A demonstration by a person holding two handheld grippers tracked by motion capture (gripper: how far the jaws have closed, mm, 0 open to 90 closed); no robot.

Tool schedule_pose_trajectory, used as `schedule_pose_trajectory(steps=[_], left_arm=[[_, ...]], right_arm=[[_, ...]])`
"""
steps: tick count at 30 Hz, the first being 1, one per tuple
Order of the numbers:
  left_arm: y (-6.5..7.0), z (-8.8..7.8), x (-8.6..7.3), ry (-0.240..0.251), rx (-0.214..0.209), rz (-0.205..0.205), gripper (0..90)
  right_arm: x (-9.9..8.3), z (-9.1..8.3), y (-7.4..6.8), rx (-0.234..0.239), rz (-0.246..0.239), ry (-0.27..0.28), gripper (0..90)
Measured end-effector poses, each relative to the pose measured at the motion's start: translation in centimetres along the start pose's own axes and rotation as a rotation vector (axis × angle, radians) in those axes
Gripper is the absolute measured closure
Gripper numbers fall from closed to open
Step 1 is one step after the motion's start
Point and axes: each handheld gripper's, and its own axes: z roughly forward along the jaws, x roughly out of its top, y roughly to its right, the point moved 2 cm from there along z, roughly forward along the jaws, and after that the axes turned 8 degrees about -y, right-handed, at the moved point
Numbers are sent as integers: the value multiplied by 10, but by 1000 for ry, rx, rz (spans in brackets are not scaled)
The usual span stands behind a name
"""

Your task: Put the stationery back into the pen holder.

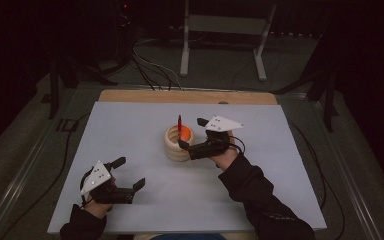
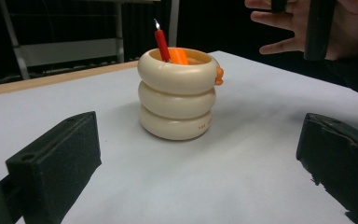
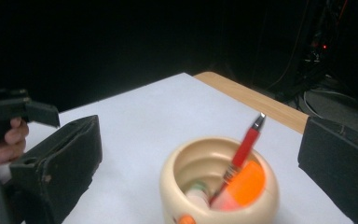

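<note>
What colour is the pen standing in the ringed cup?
Red pen, with a silver tip; clearest in the left gripper view.

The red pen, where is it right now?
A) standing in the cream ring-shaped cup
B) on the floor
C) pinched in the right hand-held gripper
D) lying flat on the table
A: the red pen leans inside the cream ring-shaped cup beside something orange, and the right hand-held gripper stands next to the cup with its jaws wide open and nothing between them.
</note>
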Motion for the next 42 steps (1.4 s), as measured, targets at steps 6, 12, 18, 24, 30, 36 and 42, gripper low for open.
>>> schedule_pose_trajectory(steps=[6,12,18,24,30,36,42], left_arm=[[1,0,0,-2,-5,4,2],[1,0,0,-2,-9,2,2],[1,1,0,-3,-12,4,2],[1,1,0,-4,-13,6,2],[1,1,0,-6,-13,7,2],[1,1,0,-3,-14,4,2],[3,2,-1,-10,-18,14,2]], right_arm=[[-11,-19,10,-7,0,-15,0],[-22,-36,14,-10,-7,-13,0],[-36,-50,14,-6,-7,-24,0],[-54,-63,15,-5,11,-30,0],[-75,-75,15,-16,26,-51,0],[-95,-88,16,-30,35,-82,0],[-113,-102,23,-59,60,-81,0]])
